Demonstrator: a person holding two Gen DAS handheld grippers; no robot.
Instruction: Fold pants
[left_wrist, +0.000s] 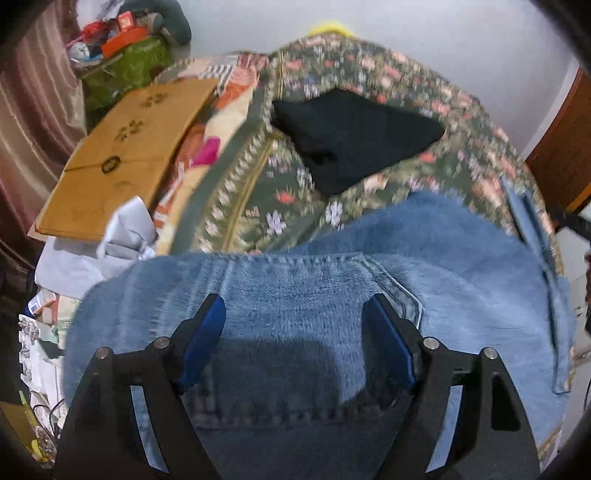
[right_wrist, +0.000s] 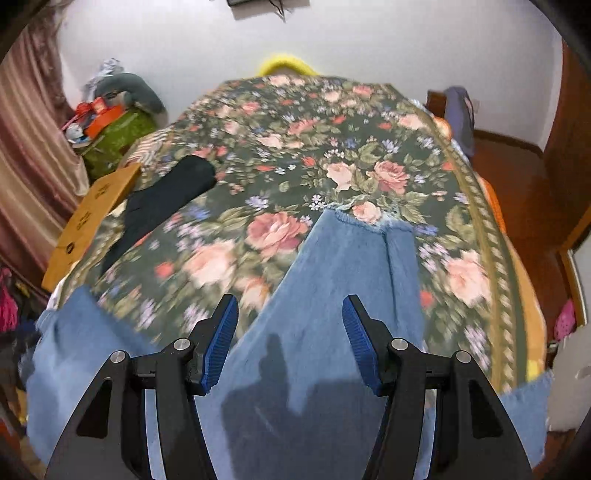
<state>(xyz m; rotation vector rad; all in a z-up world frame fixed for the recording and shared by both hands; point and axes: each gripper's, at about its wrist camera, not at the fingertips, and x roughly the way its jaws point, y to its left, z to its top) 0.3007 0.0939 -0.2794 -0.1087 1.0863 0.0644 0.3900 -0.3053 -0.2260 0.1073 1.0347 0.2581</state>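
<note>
The jeans (left_wrist: 332, 295) lie spread on the floral bedspread (right_wrist: 332, 147); in my left wrist view I see the seat end with a back pocket and stitched seam, in my right wrist view a leg running away from me to its frayed hem (right_wrist: 369, 221), which rests flat on the roses. My left gripper (left_wrist: 295, 317) hangs over the pocket area, its blue fingers (left_wrist: 203, 339) spread wide with nothing pinched between them; my right gripper (right_wrist: 290, 321) hovers over the leg, fingers (right_wrist: 221, 339) parted too, denim below but not clamped. Both pictures are smeared, so I cannot tell whether any fingertip touches the cloth.

My worries, working out from the jeans: if I close on the top layer alone near the pocket, the layer beneath would lag and the fold would come out skewed; a bite on one leg only would drag the hems apart; the near edge of the jeans seems to hang over the bed's side, so a loose pull might slide them off. Beyond the jeans, a dark garment (left_wrist: 351, 140) lies on the bedspread, apart from the denim; a sweeping fold could catch it. A cardboard box (left_wrist: 129, 147) sits beyond the jeans' left end, out of reach, I judge.
</note>
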